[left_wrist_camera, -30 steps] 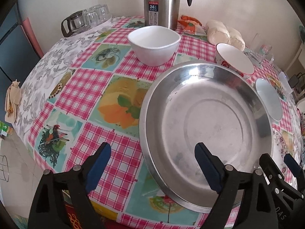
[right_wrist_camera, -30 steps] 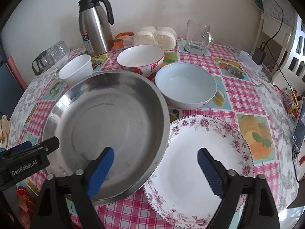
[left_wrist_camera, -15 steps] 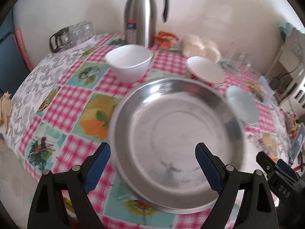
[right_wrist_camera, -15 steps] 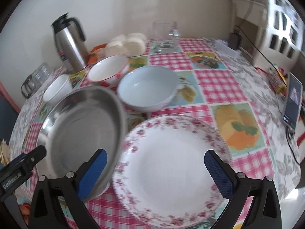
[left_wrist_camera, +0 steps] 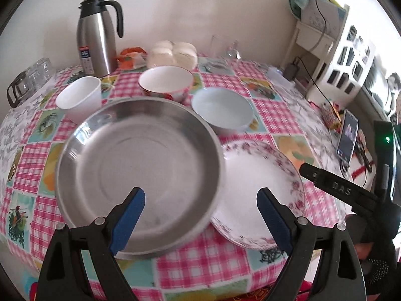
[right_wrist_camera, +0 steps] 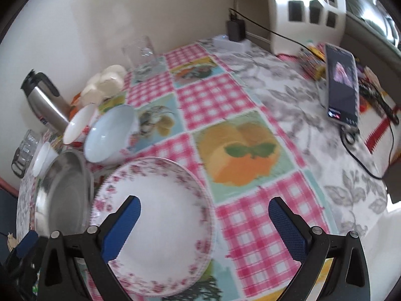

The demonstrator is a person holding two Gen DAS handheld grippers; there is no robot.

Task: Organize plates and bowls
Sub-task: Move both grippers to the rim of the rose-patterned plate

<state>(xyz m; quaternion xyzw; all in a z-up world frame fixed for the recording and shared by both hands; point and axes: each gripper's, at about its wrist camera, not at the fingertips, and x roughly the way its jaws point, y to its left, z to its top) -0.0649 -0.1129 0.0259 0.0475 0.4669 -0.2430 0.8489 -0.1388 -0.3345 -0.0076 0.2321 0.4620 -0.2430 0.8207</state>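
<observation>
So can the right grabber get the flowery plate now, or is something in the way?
Probably yes. The right gripper is open and holds nothing, and the flowery plate lies bare just ahead of it. The steel plate sits close beside its far edge, but the near rim looks free.

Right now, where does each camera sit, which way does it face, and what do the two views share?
Left wrist: on the left gripper, looking down and forward over the steel plate toward the wall; its own open jaws show, plus the right gripper at right.
Right wrist: on the right gripper, angled down over the floral plate and the tablecloth; its own open jaws show, with a blue tip of the left gripper at lower left.
Shared: both plates, pale blue bowl, flask, phone.
</observation>
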